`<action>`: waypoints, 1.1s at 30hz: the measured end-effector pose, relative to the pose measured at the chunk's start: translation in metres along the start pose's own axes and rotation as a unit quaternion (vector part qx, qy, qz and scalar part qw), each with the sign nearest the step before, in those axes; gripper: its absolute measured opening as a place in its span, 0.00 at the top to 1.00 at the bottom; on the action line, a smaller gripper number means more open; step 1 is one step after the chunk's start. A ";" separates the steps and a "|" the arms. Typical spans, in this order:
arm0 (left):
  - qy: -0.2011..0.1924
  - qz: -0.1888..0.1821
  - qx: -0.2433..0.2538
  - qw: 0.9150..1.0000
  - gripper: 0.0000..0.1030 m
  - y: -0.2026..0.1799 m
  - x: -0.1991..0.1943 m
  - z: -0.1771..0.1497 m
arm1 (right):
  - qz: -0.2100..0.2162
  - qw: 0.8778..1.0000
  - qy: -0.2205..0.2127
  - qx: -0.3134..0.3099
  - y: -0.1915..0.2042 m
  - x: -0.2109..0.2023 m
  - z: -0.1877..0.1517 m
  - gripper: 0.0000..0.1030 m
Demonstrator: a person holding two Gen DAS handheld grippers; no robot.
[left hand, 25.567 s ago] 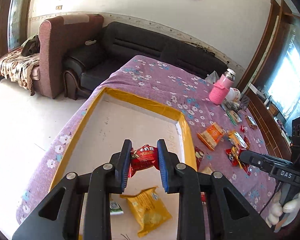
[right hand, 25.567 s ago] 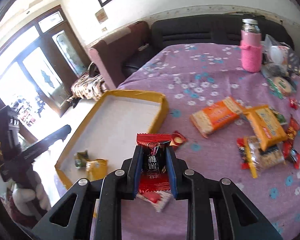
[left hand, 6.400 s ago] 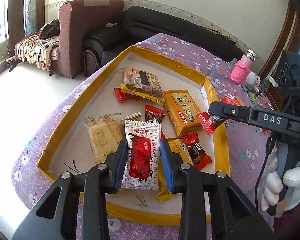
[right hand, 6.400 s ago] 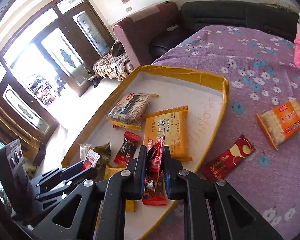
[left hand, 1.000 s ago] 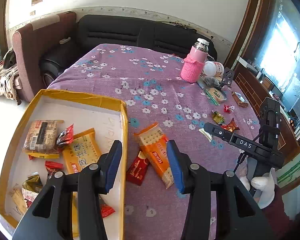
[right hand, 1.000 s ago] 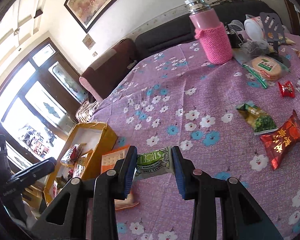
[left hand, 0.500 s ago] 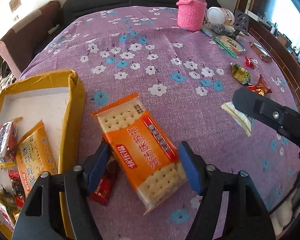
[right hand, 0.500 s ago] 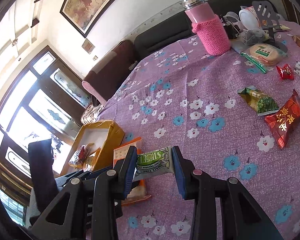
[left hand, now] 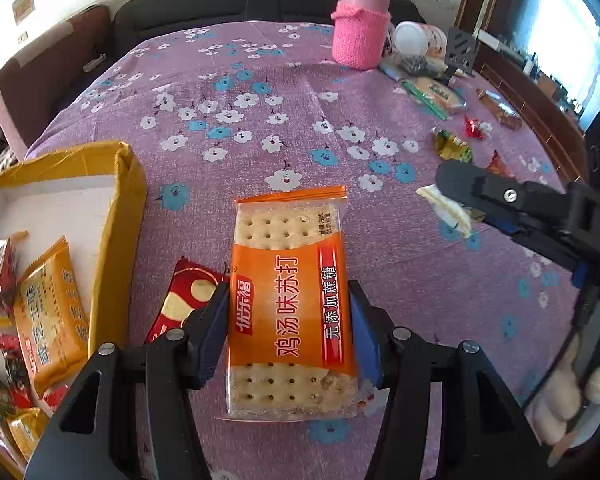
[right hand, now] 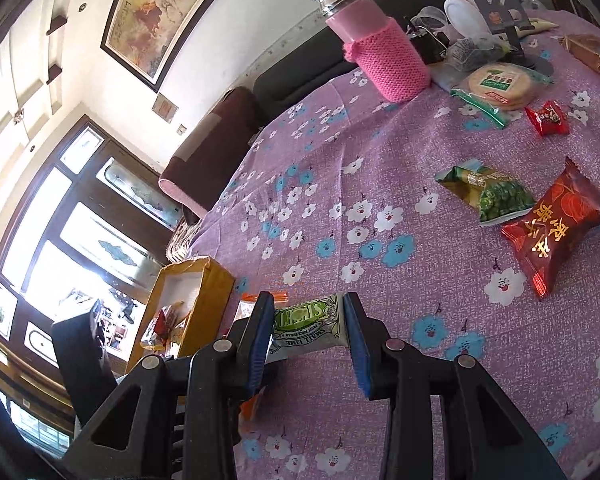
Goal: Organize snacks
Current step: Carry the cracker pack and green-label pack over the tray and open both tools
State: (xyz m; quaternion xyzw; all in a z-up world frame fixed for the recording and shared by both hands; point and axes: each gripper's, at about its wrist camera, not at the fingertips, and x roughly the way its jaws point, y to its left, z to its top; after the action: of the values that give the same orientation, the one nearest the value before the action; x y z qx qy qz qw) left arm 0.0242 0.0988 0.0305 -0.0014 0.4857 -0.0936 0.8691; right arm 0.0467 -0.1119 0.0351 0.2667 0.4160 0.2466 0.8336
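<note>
Between my left blue pads lies an orange-and-red cracker pack on purple cloth with white and blue flowers, a red-gold wrapper at nine o'clock, a pink knitted flask at twelve.

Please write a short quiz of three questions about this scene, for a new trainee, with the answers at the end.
1. True or false: the left gripper has its jaws on both long sides of the orange cracker pack.
2. What does the right gripper hold?
A. a red candy
B. the white and green lime packet
C. nothing
3. Fill in: the dark red wrapper lies on the cloth between the cracker pack and the ____ box.

Key
1. True; whether they already press on it cannot be told.
2. B
3. yellow cardboard
</note>
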 end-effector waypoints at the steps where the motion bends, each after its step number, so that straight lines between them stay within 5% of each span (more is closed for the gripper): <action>1: -0.006 -0.010 -0.010 1.000 0.47 0.005 -0.008 -0.001 | 0.002 1.000 0.000 -0.006 0.004 0.000 -0.001 0.65; 7: -0.062 -0.041 -0.079 0.994 0.47 0.053 -0.079 -0.020 | 0.013 0.999 0.002 -0.052 0.036 0.001 -0.011 0.65; 13: -0.099 0.007 -0.152 0.983 0.47 0.131 -0.125 -0.046 | 0.017 0.994 0.029 -0.103 0.097 0.020 -0.023 0.65; 23: -0.076 0.033 -0.223 0.971 0.47 0.213 -0.103 -0.075 | 0.000 0.979 0.101 -0.177 0.206 0.113 -0.032 0.65; 33: -0.098 0.018 -0.224 0.969 0.44 0.227 -0.110 -0.078 | -0.078 0.968 0.139 -0.192 0.218 0.192 -0.031 0.63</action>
State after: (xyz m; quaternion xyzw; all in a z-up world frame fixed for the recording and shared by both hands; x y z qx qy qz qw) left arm -0.0616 0.3465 0.0613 -0.1969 0.4067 0.0336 0.8915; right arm 0.0818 0.1773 0.0528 0.0313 0.4922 0.2909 0.8198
